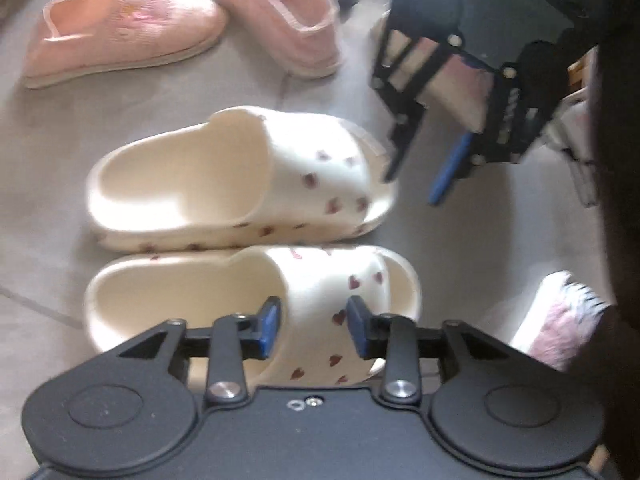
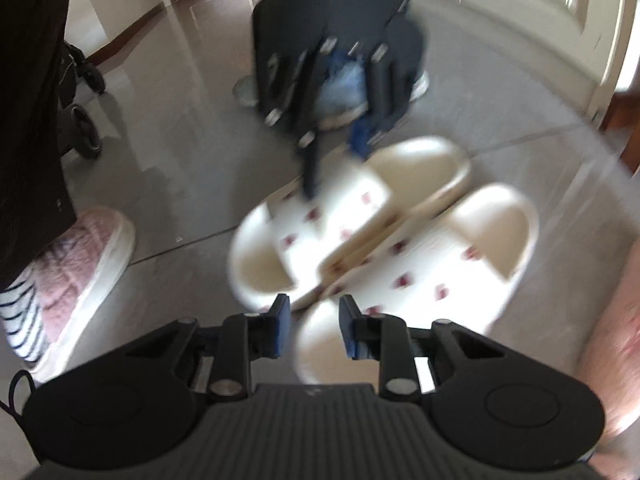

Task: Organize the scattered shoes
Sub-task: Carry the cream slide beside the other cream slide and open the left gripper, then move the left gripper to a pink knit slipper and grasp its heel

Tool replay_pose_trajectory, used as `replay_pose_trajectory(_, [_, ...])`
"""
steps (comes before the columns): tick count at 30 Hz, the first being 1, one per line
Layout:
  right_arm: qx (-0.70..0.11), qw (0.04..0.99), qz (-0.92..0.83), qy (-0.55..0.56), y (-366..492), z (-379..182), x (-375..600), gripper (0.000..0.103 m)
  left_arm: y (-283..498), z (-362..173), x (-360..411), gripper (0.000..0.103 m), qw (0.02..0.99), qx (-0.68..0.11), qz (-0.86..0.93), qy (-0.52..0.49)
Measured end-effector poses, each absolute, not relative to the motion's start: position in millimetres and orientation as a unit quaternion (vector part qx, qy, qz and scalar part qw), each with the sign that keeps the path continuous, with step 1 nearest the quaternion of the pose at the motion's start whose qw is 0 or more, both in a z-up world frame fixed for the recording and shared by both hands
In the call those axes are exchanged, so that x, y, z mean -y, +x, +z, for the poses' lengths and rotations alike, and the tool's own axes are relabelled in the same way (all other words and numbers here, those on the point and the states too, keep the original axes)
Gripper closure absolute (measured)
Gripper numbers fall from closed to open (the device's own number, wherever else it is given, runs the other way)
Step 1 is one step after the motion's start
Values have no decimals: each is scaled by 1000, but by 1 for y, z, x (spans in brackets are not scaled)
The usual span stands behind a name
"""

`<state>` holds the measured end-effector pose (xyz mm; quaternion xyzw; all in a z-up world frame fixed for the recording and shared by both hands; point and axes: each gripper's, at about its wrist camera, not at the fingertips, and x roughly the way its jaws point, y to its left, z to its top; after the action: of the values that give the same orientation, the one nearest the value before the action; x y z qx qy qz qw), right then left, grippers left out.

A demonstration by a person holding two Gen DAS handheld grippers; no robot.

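Looking steeply down on a grey tiled floor [image 1: 480,260] from two hand-held grippers. Showing the left gripper [image 1: 314,328] released, with blue pads [image 1: 269,322] set apart on either side of the strap of the near slide [image 1: 180,300], not pinching it. Lying right under that gripper, flat on its sole, cream with small red hearts, toe off to the right. Touching side to side, just beyond it, with the far slide [image 1: 192,184], a match pointing the same way.

Showing the right gripper [image 1: 416,184] ahead and to the right of the left one, tilted down at the far slide's toe, with its black finger tip at the edge of the strap and its blue pad past the toe over bare floor. Seeming released too, with pads parted around the toe in its own blurred view, though hard to judge for sure.

Lying farther out beyond the far slide, up and to the left: two pink slippers [image 1: 120,32], soles down, close together, pointing different ways. Standing to the right of the left gripper: a person's foot [image 1: 560,320] in a fuzzy pink shoe and striped sock. Seen from the right gripper only, beyond the slides: a blue and white sneaker [image 2: 344,96], partly hidden behind the left gripper, and stroller wheels [image 2: 84,128] far to the left.
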<state>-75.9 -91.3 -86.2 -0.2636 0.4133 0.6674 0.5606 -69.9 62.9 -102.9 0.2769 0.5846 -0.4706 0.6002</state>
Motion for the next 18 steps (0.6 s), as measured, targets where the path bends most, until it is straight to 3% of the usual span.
replay_pose_trajectory(4, [-428,571,647,-270,-79,-98,80,64,-87,-83,-79,50,635,-578,-415,300])
replay_pose_trajectory(9, [-455,593,616,-251,-82,-109,70,63,-115,-60,-116,49,731,-564,-340,180])
replay_pose_trajectory(18, [-463,627,586,-223,-81,-115,36,62,-140,-56,-140,48,797,-544,-242,105])
